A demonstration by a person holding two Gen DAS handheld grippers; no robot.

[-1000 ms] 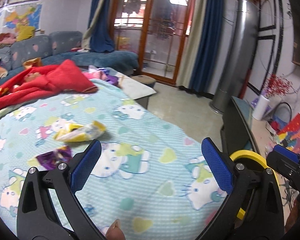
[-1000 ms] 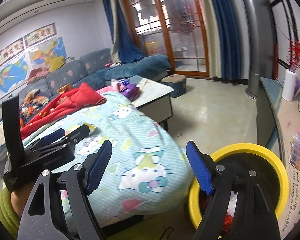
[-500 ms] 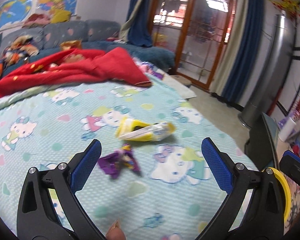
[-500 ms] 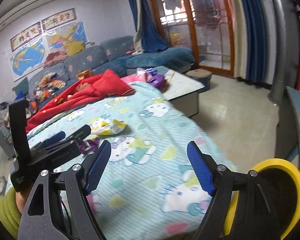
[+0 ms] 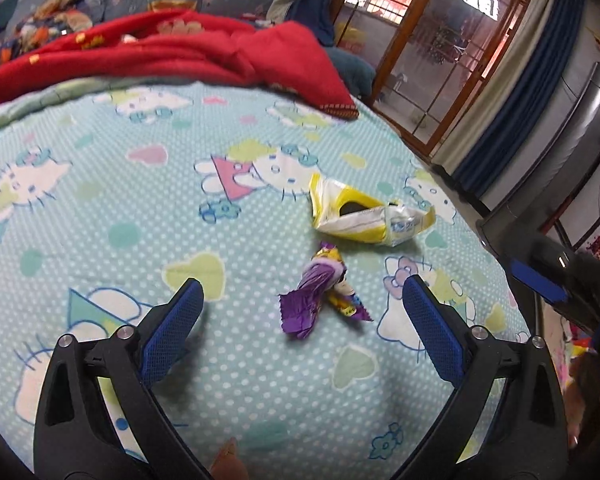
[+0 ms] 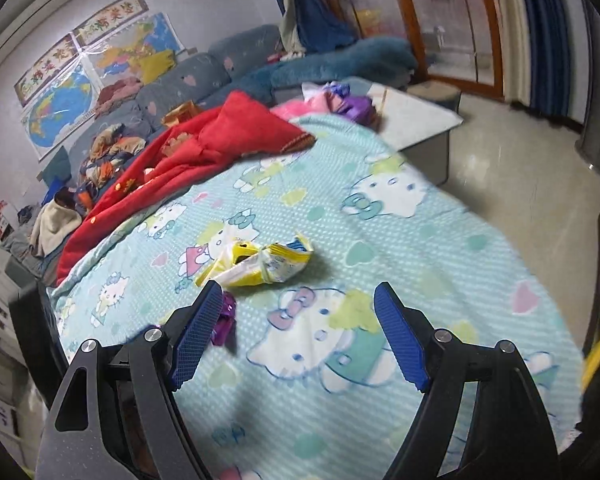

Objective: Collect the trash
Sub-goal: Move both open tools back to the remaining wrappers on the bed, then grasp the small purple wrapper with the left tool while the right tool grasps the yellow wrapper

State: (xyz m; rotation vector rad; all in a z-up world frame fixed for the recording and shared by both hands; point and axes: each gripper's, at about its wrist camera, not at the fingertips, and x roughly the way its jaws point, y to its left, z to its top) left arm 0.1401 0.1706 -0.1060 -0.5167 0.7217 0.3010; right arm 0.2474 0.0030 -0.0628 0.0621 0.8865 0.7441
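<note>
A crumpled purple wrapper (image 5: 320,296) lies on the turquoise cartoon-cat bedspread (image 5: 100,184), between and just ahead of my left gripper's (image 5: 300,320) open fingers. A yellow and white snack bag (image 5: 364,216) lies just beyond it. In the right wrist view the same bag (image 6: 260,264) lies ahead of my right gripper (image 6: 300,328), which is open and empty above the bedspread (image 6: 420,248). The purple wrapper (image 6: 224,320) peeks out beside its left finger. The right gripper (image 5: 540,284) shows at the right edge of the left view.
A red blanket (image 5: 160,48) lies bunched across the far side of the bed. A sofa (image 6: 180,92) piled with clothes stands behind. A low white table (image 6: 416,120) and tiled floor (image 6: 520,168) lie to the right. A yellow bin rim (image 6: 596,356) shows at the right edge.
Both grippers have swung left and down over the bed, closing in on the two wrappers. The yellow bin has slid almost out of view. Both stay open.
</note>
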